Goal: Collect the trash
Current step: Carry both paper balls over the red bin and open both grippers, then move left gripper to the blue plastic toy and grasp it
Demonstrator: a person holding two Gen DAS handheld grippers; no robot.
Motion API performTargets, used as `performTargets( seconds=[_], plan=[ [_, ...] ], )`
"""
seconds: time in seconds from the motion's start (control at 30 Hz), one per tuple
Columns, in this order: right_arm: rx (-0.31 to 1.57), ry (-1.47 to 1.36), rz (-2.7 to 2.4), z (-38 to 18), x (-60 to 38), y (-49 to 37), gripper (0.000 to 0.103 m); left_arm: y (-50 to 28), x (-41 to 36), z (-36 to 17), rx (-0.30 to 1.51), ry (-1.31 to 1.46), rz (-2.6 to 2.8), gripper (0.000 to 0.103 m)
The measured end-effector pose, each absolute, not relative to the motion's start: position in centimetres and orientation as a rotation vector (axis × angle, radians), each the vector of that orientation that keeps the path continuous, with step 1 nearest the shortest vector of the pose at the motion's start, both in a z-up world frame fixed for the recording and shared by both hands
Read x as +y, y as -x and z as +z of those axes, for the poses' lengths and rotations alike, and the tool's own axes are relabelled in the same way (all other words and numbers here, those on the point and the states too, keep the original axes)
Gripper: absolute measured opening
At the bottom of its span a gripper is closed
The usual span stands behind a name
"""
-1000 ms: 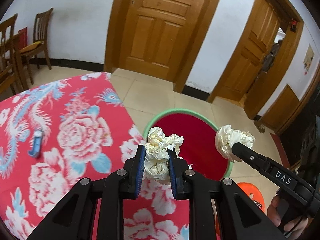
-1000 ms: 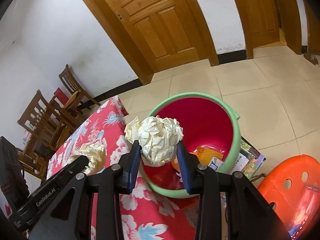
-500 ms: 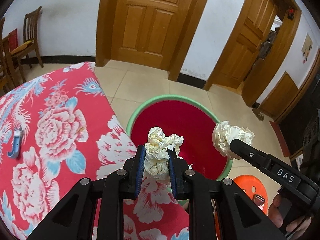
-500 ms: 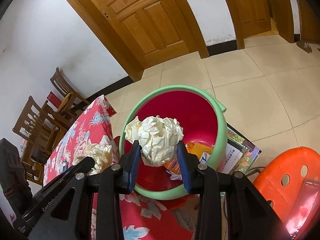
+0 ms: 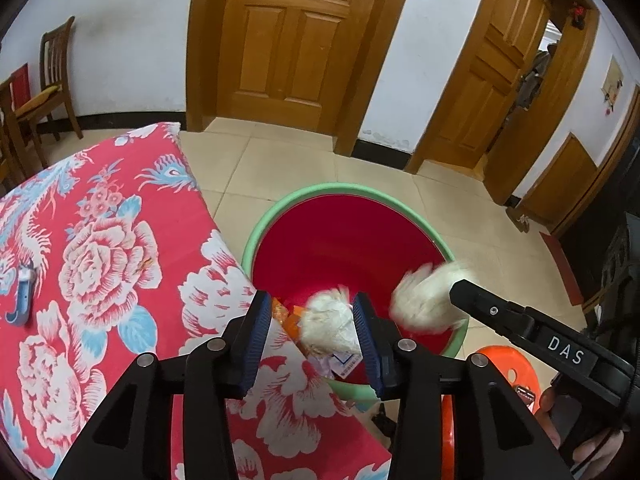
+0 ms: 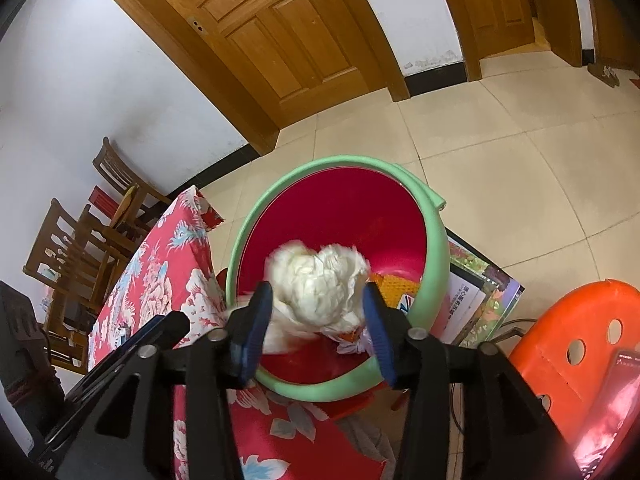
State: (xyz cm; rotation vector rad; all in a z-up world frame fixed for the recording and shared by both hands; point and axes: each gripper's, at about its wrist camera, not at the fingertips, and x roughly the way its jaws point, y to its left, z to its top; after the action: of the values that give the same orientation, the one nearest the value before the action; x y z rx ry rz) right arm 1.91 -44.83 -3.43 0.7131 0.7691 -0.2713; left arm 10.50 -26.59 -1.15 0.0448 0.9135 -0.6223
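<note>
Red bin (image 5: 340,232) with green rim sits on the floor, just right of the floral table (image 5: 100,240). Left gripper (image 5: 310,334) and right gripper (image 6: 318,326) both spread wide over it, gripping nothing. Two blurred paper wads, one (image 5: 328,320) between left fingers, other (image 6: 320,284) between right, loose above the bin's trash.

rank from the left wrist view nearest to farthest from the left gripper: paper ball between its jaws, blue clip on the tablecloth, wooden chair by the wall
From the left gripper:
1. Paper ball, between the open jaws, over the bin.
2. Blue clip, left on the tablecloth.
3. Wooden chair, far left by the wall.
</note>
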Motion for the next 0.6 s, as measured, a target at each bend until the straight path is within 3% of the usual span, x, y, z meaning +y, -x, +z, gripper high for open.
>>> performTargets(
  seconds=[0.6],
  plan=[
    [0.768,-0.67,-0.229,-2.5,-42.3,-2.4,0.053,-11.2,-21.6,0.1,0.881,0.001,-0.519,0.044]
  ],
)
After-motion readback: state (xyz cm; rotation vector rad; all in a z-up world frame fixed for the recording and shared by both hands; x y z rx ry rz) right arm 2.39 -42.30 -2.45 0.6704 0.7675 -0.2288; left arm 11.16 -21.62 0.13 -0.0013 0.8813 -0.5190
